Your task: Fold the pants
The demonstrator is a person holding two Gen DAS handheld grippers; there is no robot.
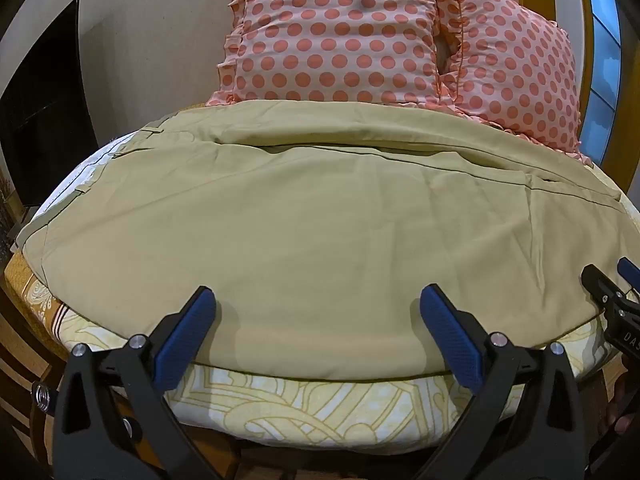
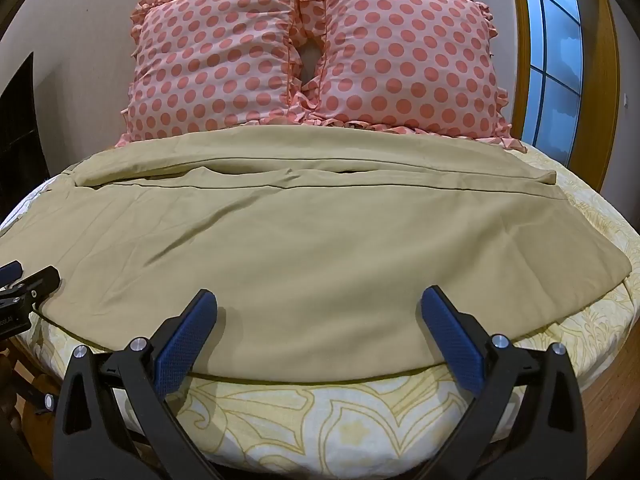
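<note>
Khaki pants (image 1: 312, 216) lie spread flat across the bed, waistband at the left, legs running right; they also show in the right wrist view (image 2: 304, 248). One leg lies behind the other, with a long seam between them. My left gripper (image 1: 318, 302) is open and empty, its blue pads just above the pants' near edge. My right gripper (image 2: 319, 304) is open and empty over the same near edge, further right. The right gripper shows at the right edge of the left wrist view (image 1: 612, 284); the left gripper shows at the left edge of the right wrist view (image 2: 24, 280).
The bed has a yellow patterned sheet (image 2: 320, 420). Two pink polka-dot pillows (image 2: 224, 60) (image 2: 408, 52) stand against the wall behind the pants. A window (image 2: 556, 52) is at the right. A dark screen (image 1: 44, 112) stands at the left.
</note>
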